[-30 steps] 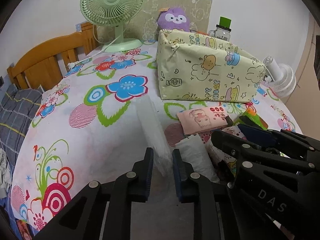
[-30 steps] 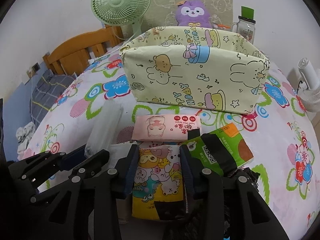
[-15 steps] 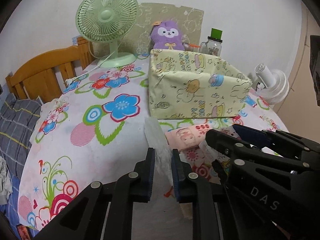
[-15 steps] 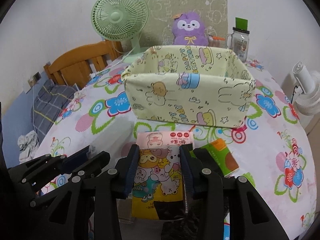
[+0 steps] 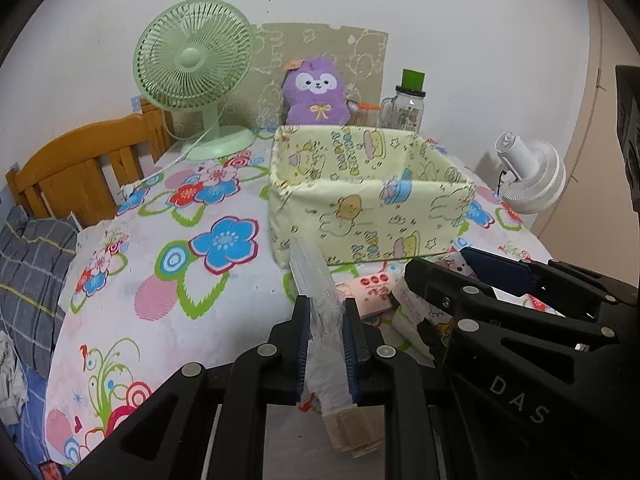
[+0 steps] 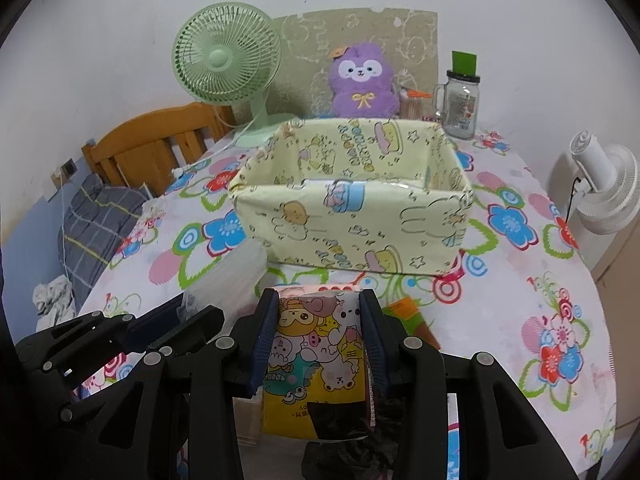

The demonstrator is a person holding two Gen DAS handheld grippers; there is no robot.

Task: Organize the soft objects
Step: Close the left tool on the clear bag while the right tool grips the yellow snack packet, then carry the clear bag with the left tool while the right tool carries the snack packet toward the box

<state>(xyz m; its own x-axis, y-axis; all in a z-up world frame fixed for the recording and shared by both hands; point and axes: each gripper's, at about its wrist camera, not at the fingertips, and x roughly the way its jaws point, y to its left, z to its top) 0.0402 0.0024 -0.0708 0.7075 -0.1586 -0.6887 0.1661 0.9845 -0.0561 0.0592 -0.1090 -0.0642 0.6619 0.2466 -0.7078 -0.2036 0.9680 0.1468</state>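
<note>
Clear plastic pack [image 5: 316, 280] clenched in left gripper [image 5: 326, 344]; cartoon tissue pack [image 6: 316, 344] clamped in right gripper [image 6: 316, 344], both raised toward fabric bin [image 6: 352, 216] for stowing.

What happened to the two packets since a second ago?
Both went up. The left hand-held gripper lifted the clear plastic packet off the tablecloth, and the right hand-held gripper raised the cartoon tissue pack above the table. The yellow fabric box, pink wipes pack and green fan stayed put.
</note>
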